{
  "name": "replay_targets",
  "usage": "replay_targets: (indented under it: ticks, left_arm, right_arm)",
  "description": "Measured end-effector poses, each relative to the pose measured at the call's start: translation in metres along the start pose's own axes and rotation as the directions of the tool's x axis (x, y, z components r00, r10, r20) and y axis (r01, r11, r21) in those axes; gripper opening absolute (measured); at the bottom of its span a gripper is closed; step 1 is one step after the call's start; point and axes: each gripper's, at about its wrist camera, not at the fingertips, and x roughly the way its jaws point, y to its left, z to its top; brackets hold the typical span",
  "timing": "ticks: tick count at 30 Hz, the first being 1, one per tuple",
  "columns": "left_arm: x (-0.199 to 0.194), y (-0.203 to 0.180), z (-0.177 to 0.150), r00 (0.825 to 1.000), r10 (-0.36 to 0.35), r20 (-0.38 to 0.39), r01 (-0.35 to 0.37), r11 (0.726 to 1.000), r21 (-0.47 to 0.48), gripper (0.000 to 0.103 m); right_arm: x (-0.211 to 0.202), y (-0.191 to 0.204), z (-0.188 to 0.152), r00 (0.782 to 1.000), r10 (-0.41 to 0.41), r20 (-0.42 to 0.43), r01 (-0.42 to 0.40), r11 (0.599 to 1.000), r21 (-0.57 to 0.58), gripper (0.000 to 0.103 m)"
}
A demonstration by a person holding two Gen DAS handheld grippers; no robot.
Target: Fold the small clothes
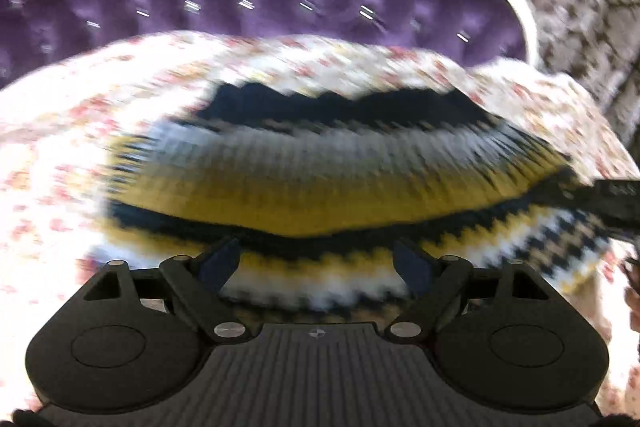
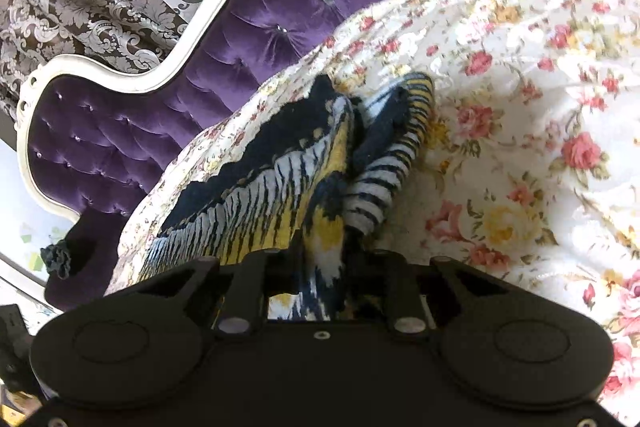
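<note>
I'm mid-fold on the knit garment (image 1: 304, 183) lying on the floral bedspread (image 1: 60, 131) near the purple headboard (image 1: 280, 11): right tongs (image 2: 320, 267) clamped on its bunched edge, left tongs (image 1: 316, 259) apart, next needing to grip the opposite edge.

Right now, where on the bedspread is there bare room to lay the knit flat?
In the right wrist view, open bedspread lies right of the knit, out to the frame edge. It is crowded left: the knit runs close to the bedspread's edge by the purple headboard. The right hand-held gripper pinches the knit; the left hand-held gripper stands open.
</note>
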Motion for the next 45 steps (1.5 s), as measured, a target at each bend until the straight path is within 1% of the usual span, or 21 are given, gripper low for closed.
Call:
replay_targets:
  ticks: [2,4,8,11,13,16,19,23,26,29,31,35,41,42,43,44,45]
  left_arm:
    - [-0.011,0.02,0.003,0.999,0.032,0.028,-0.032,0.999,-0.018,0.084]
    - [-0.021,0.042,0.006,0.998,0.056,0.041,-0.053,0.997,-0.056,0.084]
    - [-0.031,0.078,0.007,0.995,0.089,0.039,-0.083,0.986,-0.147,0.084]
    - [-0.035,0.09,-0.002,0.993,0.11,0.046,-0.1,0.978,-0.186,0.084]
    - [-0.036,0.098,-0.01,0.994,0.102,0.05,-0.09,0.975,-0.205,0.084]
    - [-0.034,0.101,-0.018,0.995,0.091,0.049,-0.079,0.974,-0.212,0.084]
    - [-0.032,0.105,-0.024,0.993,0.105,0.045,-0.094,0.976,-0.197,0.084]
    - [-0.032,0.109,-0.029,0.991,0.128,0.046,-0.118,0.978,-0.172,0.084]
    - [-0.034,0.116,-0.031,0.991,0.125,0.055,-0.113,0.975,-0.194,0.084]
    - [-0.038,0.124,-0.032,0.989,0.123,0.077,-0.103,0.968,-0.231,0.084]
    - [-0.041,0.129,-0.032,0.986,0.134,0.095,-0.106,0.962,-0.253,0.084]
    - [-0.044,0.141,-0.031,0.982,0.148,0.117,-0.106,0.946,-0.307,0.084]
    - [-0.051,0.157,-0.03,0.978,0.147,0.148,-0.079,0.917,-0.39,0.084]
    - [-0.052,0.159,-0.03,0.978,0.145,0.151,-0.074,0.913,-0.4,0.084]
    - [-0.052,0.16,-0.03,0.978,0.143,0.152,-0.069,0.91,-0.41,0.084]
    - [-0.052,0.162,-0.031,0.979,0.139,0.151,-0.064,0.906,-0.419,0.084]
    - [-0.052,0.163,-0.031,0.979,0.134,0.152,-0.058,0.904,-0.424,0.084]
  right_arm:
    - [-0.003,0.008,0.0,1.0,-0.017,0.015,0.017,1.0,-0.016,0.028]
    - [-0.005,0.02,0.0,0.998,-0.052,0.025,0.053,0.997,-0.049,0.027]
    - [-0.007,0.048,0.004,0.996,-0.083,0.031,0.086,0.992,-0.093,0.027]
    - [-0.008,0.079,0.009,0.995,-0.094,0.034,0.098,0.984,-0.151,0.026]
    - [-0.006,0.102,0.009,0.995,-0.096,0.032,0.1,0.976,-0.195,0.026]
    - [0.003,0.138,0.006,0.996,-0.087,0.023,0.09,0.962,-0.257,0.026]
    - [0.021,0.172,-0.002,0.998,-0.07,-0.001,0.066,0.95,-0.305,0.026]
    - [0.054,0.211,-0.019,0.997,-0.049,-0.056,0.025,0.93,-0.366,0.026]
    - [0.081,0.233,-0.038,0.993,-0.053,-0.107,0.005,0.913,-0.408,0.026]
    - [0.104,0.249,-0.06,0.986,-0.068,-0.152,-0.008,0.893,-0.451,0.026]
    - [0.117,0.256,-0.072,0.983,-0.091,-0.162,0.002,0.878,-0.478,0.026]
    - [0.124,0.264,-0.089,0.979,-0.131,-0.154,0.031,0.85,-0.525,0.026]
    - [0.121,0.275,-0.102,0.981,-0.151,-0.119,0.054,0.81,-0.583,0.028]
    - [0.122,0.277,-0.105,0.982,-0.151,-0.117,0.053,0.804,-0.592,0.029]
    - [0.124,0.278,-0.109,0.982,-0.149,-0.119,0.048,0.795,-0.604,0.034]
    - [0.126,0.279,-0.112,0.984,-0.132,-0.123,0.029,0.789,-0.614,0.036]
    - [0.125,0.278,-0.114,0.986,-0.106,-0.127,0.005,0.786,-0.619,0.04]
